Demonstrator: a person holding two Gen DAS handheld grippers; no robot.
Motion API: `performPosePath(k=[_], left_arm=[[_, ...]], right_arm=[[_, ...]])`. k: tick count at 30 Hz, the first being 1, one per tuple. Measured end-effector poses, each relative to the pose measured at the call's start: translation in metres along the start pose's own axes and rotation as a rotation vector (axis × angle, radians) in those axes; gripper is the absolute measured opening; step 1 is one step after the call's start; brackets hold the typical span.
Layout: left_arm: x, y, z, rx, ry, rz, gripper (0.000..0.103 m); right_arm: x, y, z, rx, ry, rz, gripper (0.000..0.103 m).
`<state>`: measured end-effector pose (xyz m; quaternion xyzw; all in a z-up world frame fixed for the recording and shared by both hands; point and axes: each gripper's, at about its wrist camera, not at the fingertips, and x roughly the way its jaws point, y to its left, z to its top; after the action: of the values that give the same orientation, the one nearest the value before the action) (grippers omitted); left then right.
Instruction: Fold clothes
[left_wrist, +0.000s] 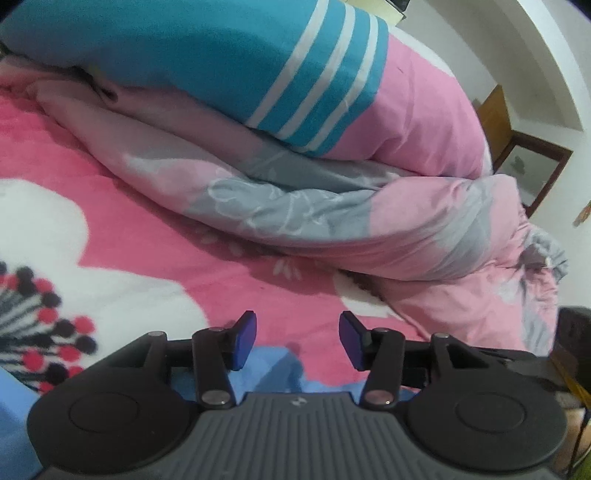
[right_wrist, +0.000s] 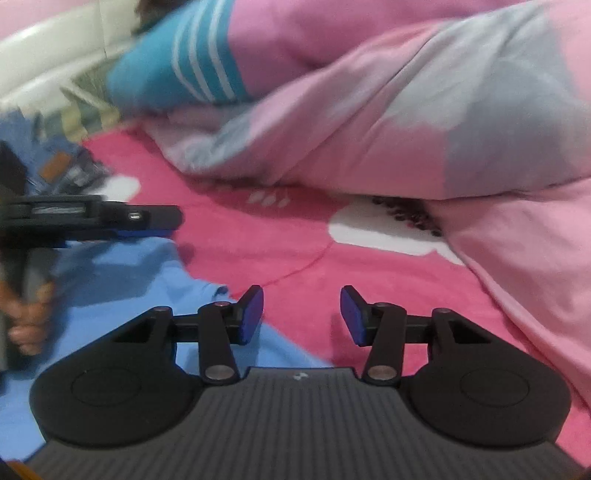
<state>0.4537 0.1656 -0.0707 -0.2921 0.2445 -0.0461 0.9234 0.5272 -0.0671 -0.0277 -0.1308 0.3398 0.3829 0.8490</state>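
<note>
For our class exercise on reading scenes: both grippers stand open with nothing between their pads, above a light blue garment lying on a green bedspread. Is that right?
Not quite. The bedspread is pink with white patches, not green, as both wrist views show. The rest holds: the left gripper and right gripper stand open and empty above the light blue garment.

Right gripper (right_wrist: 301, 314) at 6 o'clock, jaws apart, nothing between the pads. Blue garment (right_wrist: 122, 295) at 8 o'clock, flat on pink sheet (right_wrist: 258, 240). Left gripper (right_wrist: 162, 218) at 9 o'clock, over the garment, held by a hand (right_wrist: 27, 317). Quilt (right_wrist: 369, 129) bunched from 12 to 3 o'clock. Jeans (right_wrist: 59, 162) at 10 o'clock.
</note>
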Motion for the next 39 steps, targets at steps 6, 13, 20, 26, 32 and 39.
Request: performPosePath(k=[6,13,20,26,32,39], left_arm=[[-0.001,0.014,0.002,-0.042,-0.015,0.04,0.054],[-0.002,0.018,0.003,-0.053,-0.026,0.05,0.054],[-0.003,0.022,0.003,-0.071,-0.024,0.039,0.054],[-0.003,0.023,0.002,-0.075,-0.025,0.037,0.054],[-0.003,0.024,0.002,-0.083,-0.03,0.037,0.054],[-0.006,0.026,0.004,-0.081,-0.043,0.068,0.053]], right_arm=[[0.012,0.003,0.002,0.051,0.074,0.05,0.045],[0.017,0.002,0.025,0.193,0.027,0.141,0.045],[0.035,0.049,0.016,-0.044,0.142,0.117,0.045],[0.015,0.075,0.003,-0.204,0.16,0.119,0.036],[0.006,0.095,-0.006,-0.34,0.145,0.104,0.008],[0.002,0.109,-0.009,-0.463,-0.051,-0.177,0.004]])
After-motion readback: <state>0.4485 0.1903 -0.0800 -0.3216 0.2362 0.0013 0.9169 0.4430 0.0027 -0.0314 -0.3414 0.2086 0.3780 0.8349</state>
